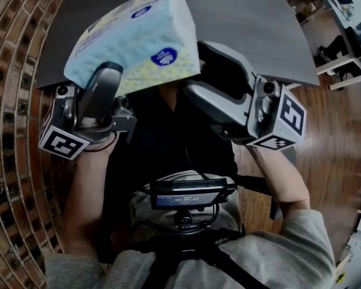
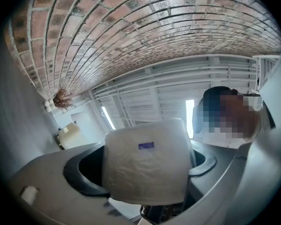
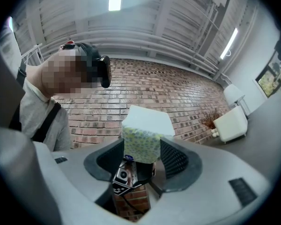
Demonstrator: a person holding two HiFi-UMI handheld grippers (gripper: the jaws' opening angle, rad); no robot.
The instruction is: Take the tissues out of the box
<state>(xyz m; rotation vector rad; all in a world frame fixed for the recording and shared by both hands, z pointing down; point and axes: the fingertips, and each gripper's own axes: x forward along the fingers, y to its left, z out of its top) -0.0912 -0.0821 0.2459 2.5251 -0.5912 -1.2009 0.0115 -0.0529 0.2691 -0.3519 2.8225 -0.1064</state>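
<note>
A soft tissue pack (image 1: 132, 41), pale blue with a yellow flowered end and a blue round label, is held up in the air in front of the person's chest. My left gripper (image 1: 108, 71) is shut on its left part; in the left gripper view the white wrapped pack (image 2: 147, 168) fills the gap between the jaws of the left gripper (image 2: 147, 182). My right gripper (image 1: 198, 71) reaches in from the right. In the right gripper view the pack's flowered end (image 3: 141, 144) sits between the jaws of the right gripper (image 3: 141, 156), touching both pads. No tissue box is in view.
A dark table (image 1: 246, 23) lies just beyond the pack, with a brick wall (image 1: 12, 101) to the left and wooden floor (image 1: 331, 131) to the right. A camera rig (image 1: 189, 194) hangs at the person's chest. A white armchair (image 3: 229, 121) stands by the wall.
</note>
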